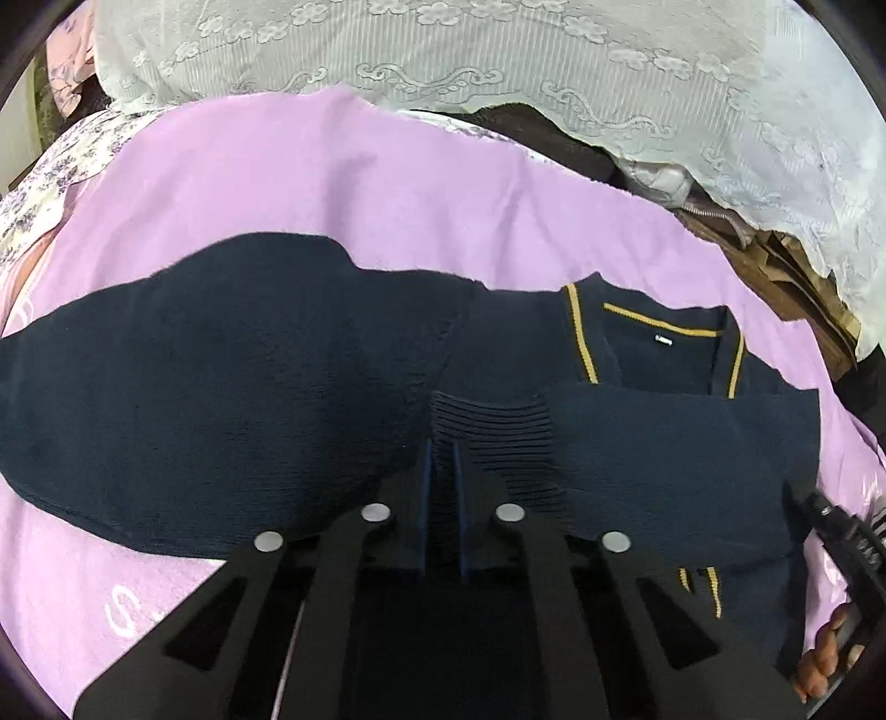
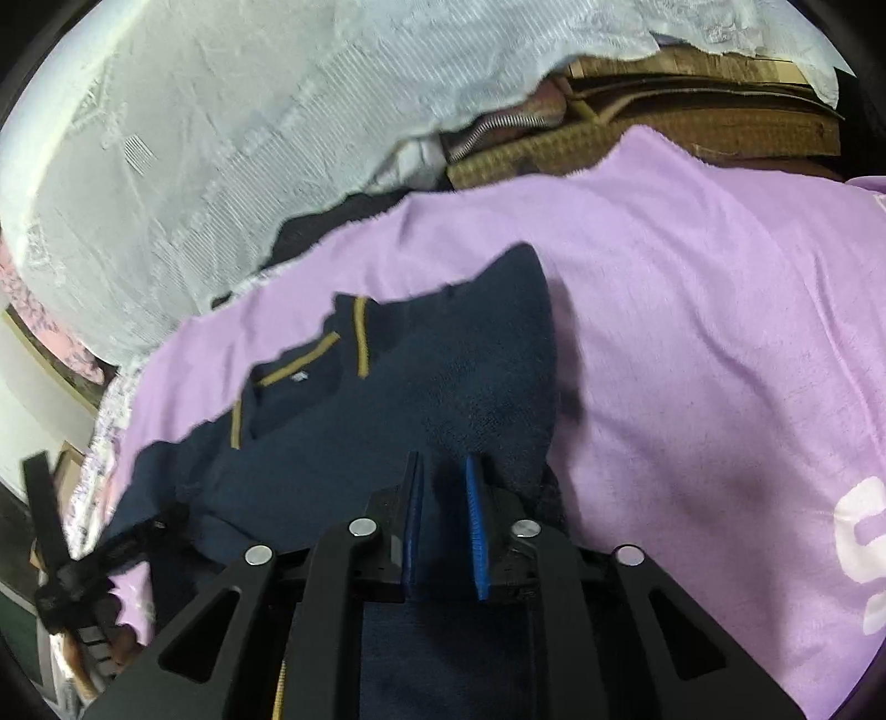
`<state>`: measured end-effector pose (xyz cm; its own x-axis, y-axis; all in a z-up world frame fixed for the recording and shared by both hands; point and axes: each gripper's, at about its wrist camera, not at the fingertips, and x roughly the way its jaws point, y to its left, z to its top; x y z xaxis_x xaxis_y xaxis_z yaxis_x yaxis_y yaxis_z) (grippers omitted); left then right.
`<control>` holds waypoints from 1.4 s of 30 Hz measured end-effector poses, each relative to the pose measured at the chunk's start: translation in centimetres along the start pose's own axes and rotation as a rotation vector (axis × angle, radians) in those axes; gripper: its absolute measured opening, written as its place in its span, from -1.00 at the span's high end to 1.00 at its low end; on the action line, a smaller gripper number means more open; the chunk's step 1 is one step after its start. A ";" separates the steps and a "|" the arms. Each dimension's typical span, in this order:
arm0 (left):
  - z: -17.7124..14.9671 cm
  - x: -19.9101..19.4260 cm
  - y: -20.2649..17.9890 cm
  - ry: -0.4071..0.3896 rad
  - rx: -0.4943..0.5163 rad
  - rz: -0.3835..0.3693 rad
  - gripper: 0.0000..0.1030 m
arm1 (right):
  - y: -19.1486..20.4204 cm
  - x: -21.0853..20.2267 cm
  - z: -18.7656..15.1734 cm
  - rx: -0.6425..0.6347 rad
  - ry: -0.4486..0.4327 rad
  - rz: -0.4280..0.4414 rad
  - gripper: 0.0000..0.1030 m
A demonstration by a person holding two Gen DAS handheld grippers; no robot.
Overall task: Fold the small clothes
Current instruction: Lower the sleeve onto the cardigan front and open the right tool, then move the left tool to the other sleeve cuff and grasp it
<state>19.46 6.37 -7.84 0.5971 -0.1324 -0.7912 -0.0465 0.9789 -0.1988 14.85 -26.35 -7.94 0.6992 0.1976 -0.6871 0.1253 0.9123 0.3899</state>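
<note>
Between the left gripper's (image 1: 441, 459) nearly closed fingers sits the ribbed cuff (image 1: 487, 437) of the navy sweater (image 1: 194, 387), spread on the purple towel (image 1: 332, 183). Right gripper (image 2: 446, 487) pinches sweater fabric below it. Best to carry both sleeves inward evenly, keeping edges flat.

sweater (image 1: 221, 387): navy w/ mustard trim
cuff (image 1: 493, 437): navy, ribbed
towel (image 1: 332, 183): lilac, white lettering
lace cloth (image 1: 498, 50): white, floral/scroll
finger pads (image 2: 476, 531): blue
</note>
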 end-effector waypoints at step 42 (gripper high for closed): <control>-3.9 -8.0 -3.3 -0.265 0.189 0.161 0.01 | 7.6 -5.2 -4.7 -0.238 -0.064 -0.006 0.82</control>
<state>11.73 3.62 -3.09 0.7822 0.0462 -0.6213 -0.0227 0.9987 0.0457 8.88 -18.74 -4.32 0.7433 0.1758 -0.6455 -0.0347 0.9737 0.2253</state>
